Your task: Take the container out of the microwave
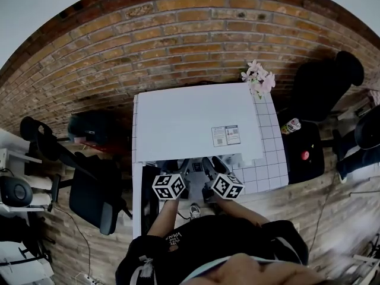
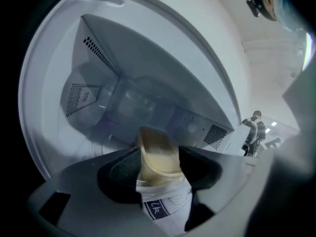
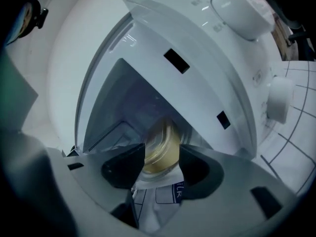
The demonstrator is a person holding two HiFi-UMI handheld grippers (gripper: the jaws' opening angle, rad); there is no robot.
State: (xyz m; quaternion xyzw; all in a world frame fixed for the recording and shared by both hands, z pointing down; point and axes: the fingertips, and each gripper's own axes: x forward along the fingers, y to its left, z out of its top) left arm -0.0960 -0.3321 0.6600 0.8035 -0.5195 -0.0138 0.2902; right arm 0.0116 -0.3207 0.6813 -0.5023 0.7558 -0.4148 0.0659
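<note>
The white microwave (image 1: pixel 190 120) stands on a tiled table, its cavity (image 2: pixel 123 98) open. Inside sits a clear round container (image 2: pixel 157 154) of yellowish content, also visible in the right gripper view (image 3: pixel 160 149). Something white with blue print (image 2: pixel 163 206) shows just below it; I cannot tell what it is. My left gripper (image 2: pixel 160 169) is open at the cavity mouth, the container showing in the gap between its jaws. My right gripper (image 3: pixel 160 164) is open the same way, beside the control panel with its knobs (image 3: pixel 242 9). I cannot see either pair of pads pressing on the container.
The microwave door (image 1: pixel 138 200) stands swung out at the left. Pink flowers (image 1: pixel 258 79) and a can (image 1: pixel 291 125) are at the right. The white tiled table (image 1: pixel 270 159) shows right of the microwave. Black chairs (image 1: pixel 95 189) stand left, and a person (image 2: pixel 254 132) stands far off.
</note>
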